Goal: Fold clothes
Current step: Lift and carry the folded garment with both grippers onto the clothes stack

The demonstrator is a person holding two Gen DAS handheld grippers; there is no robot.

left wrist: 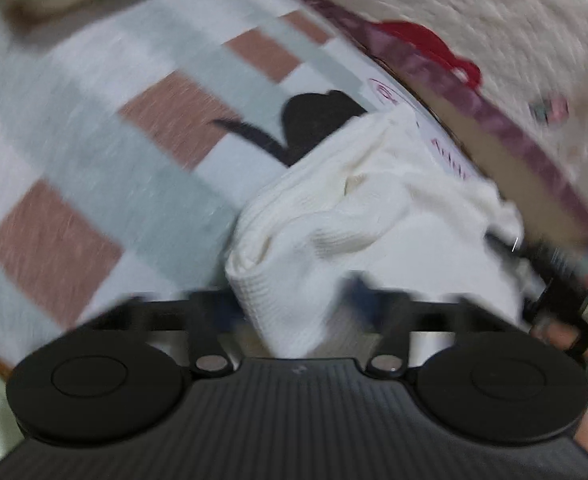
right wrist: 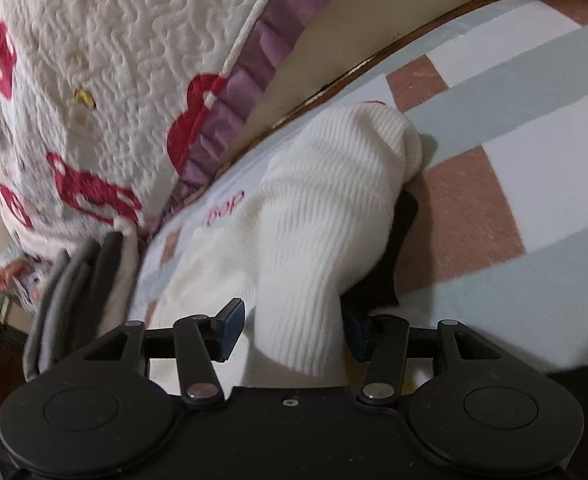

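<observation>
Gripping a bunch of white ribbed knit garment (right wrist: 318,216), the right gripper (right wrist: 294,330) has its jaws clamped on the cloth, the blue pads pressing it from both sides. The garment rises in a hump above a checked cover (right wrist: 534,152) of pale grey-green, white and dusty pink squares. In the left wrist view (badly blurred) the same garment (left wrist: 334,216) runs down between the jaws of the left gripper (left wrist: 294,320), which look closed on its near fold. A black shape (left wrist: 314,120) shows on the cover just beyond the garment; what it is cannot be told.

Pink printed writing (right wrist: 224,206) shows on the cover beside the garment; it seems to read "pop" upside down, though not surely. More pink lettering (left wrist: 450,160) in the left view is too smeared to read.

A cream quilted spread (right wrist: 114,60) with red appliqué figures and a purple ruffled edge (right wrist: 246,76) hangs next to the cover. Folded grey cloth (right wrist: 74,280) lies at its lower corner.
</observation>
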